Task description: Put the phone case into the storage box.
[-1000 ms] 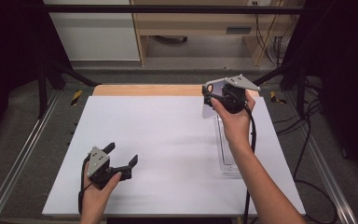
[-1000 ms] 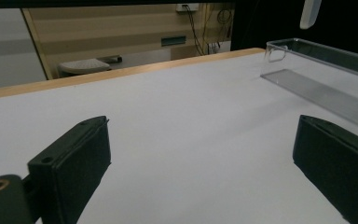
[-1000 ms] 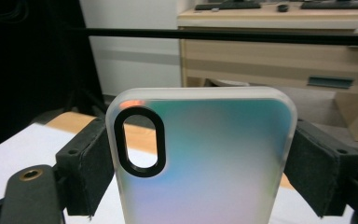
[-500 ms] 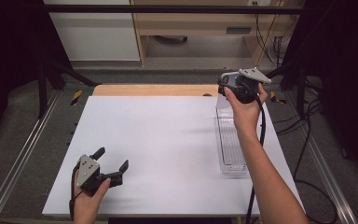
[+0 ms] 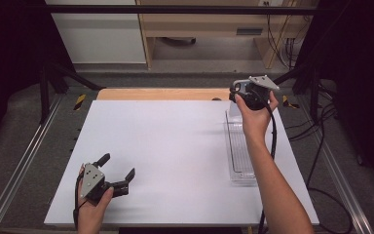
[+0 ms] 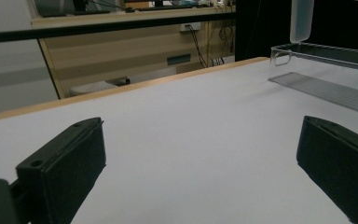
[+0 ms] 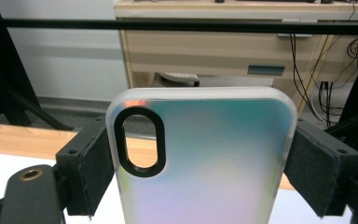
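A translucent, faintly iridescent phone case [image 7: 214, 177] with an oval black-rimmed camera cut-out stands upright between the pads of my right gripper [image 7: 200, 158], which is shut on its two long edges. From above, my right gripper [image 5: 236, 100] hovers over the far end of a clear plastic tray [image 5: 241, 156], with the case [image 5: 230, 111] hanging below it. My left gripper [image 5: 118, 165] rests low near the table's front left, open with nothing between its jaws. The left gripper view has the case [image 6: 302, 18] above the tray [image 6: 326, 70].
The white table top [image 5: 165, 146] has a wooden strip [image 5: 160, 94] along its far edge. Metal rails run along both sides. Beyond the table stand a wooden desk [image 5: 214, 24] and cables on the floor at the right.
My right gripper has carried the phone case a little to the right, over the tray's far end. My left gripper has barely shifted.
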`<state>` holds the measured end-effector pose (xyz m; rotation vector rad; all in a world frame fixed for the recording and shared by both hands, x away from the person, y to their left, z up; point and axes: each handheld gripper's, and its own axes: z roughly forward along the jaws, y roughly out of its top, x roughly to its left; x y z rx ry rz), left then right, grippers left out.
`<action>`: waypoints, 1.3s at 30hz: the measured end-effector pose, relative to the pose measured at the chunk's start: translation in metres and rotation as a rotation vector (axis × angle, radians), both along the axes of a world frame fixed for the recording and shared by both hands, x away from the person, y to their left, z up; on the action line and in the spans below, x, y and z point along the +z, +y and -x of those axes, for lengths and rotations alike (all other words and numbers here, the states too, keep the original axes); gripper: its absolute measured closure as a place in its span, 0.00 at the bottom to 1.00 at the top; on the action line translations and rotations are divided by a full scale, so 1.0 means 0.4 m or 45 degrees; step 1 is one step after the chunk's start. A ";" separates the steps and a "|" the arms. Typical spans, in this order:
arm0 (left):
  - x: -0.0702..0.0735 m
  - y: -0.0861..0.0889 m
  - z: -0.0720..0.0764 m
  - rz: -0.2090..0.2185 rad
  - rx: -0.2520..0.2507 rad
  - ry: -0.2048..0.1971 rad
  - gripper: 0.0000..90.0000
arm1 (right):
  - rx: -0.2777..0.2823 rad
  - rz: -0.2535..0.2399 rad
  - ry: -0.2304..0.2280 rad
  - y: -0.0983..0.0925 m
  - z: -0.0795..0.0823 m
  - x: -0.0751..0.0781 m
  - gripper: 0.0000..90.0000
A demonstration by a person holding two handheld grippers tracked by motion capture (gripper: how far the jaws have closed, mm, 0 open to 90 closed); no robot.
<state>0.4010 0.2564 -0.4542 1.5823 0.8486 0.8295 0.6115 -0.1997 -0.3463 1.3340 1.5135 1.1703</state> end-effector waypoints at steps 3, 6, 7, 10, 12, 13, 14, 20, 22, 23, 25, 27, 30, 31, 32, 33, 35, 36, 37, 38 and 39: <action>0.000 0.016 -0.001 0.053 0.017 0.009 0.01 | -0.017 0.002 0.014 0.002 -0.006 -0.019 0.19; -0.004 0.022 -0.002 0.086 0.024 0.021 0.01 | -0.033 0.012 0.025 -0.001 -0.014 -0.033 0.19; -0.004 0.022 -0.004 0.084 0.026 0.023 0.01 | -0.045 0.003 0.028 -0.003 -0.016 -0.037 0.19; -0.005 0.016 -0.005 0.075 0.020 0.026 0.01 | -0.078 -0.010 0.033 -0.007 -0.025 -0.050 0.19; -0.007 0.010 -0.004 0.071 0.016 0.028 0.01 | -0.093 -0.018 0.037 -0.008 -0.032 -0.060 0.19; -0.009 0.007 -0.003 0.068 0.012 0.034 0.01 | -0.101 -0.023 0.039 -0.007 -0.036 -0.066 0.19; -0.010 0.003 -0.002 0.065 0.007 0.035 0.01 | -0.105 -0.029 0.040 -0.008 -0.041 -0.072 0.19; -0.012 -0.011 0.001 0.048 -0.013 0.035 0.01 | -0.129 -0.049 0.045 0.001 -0.060 -0.099 0.19; -0.013 -0.015 0.001 0.041 -0.024 0.035 0.01 | -0.136 -0.044 0.047 0.003 -0.063 -0.105 0.19; -0.013 -0.016 0.000 0.040 -0.025 0.034 0.01 | -0.138 -0.040 0.049 0.004 -0.064 -0.110 0.19; -0.013 -0.017 0.001 0.041 -0.027 0.036 0.01 | -0.141 -0.036 0.055 0.005 -0.067 -0.123 0.19; -0.013 -0.019 0.001 0.038 -0.033 0.034 0.01 | -0.147 -0.040 0.063 0.004 -0.067 -0.134 0.19; -0.013 -0.021 0.001 0.046 -0.038 0.043 0.01 | -0.153 -0.052 0.074 0.002 -0.069 -0.150 0.19; -0.014 -0.023 0.001 0.052 -0.043 0.048 0.01 | -0.156 -0.056 0.078 0.001 -0.069 -0.156 0.19; -0.014 -0.025 0.002 0.052 -0.048 0.051 0.01 | -0.156 -0.058 0.080 0.001 -0.071 -0.161 0.19; -0.014 -0.028 0.003 0.049 -0.053 0.049 0.01 | -0.159 -0.059 0.085 0.001 -0.072 -0.165 0.19; -0.014 -0.034 0.004 0.041 -0.064 0.048 0.01 | -0.156 -0.057 0.085 0.002 -0.074 -0.171 0.19; -0.014 -0.036 0.005 0.038 -0.067 0.046 0.01 | -0.152 -0.058 0.088 0.002 -0.074 -0.173 0.19; -0.014 -0.038 0.005 0.035 -0.070 0.047 0.01 | -0.154 -0.056 0.088 0.003 -0.074 -0.174 0.19; -0.014 -0.039 0.005 0.035 -0.074 0.049 0.01 | -0.153 -0.056 0.089 0.003 -0.074 -0.175 0.19; -0.015 -0.039 0.005 0.039 -0.075 0.051 0.01 | -0.152 -0.059 0.089 0.003 -0.075 -0.175 0.19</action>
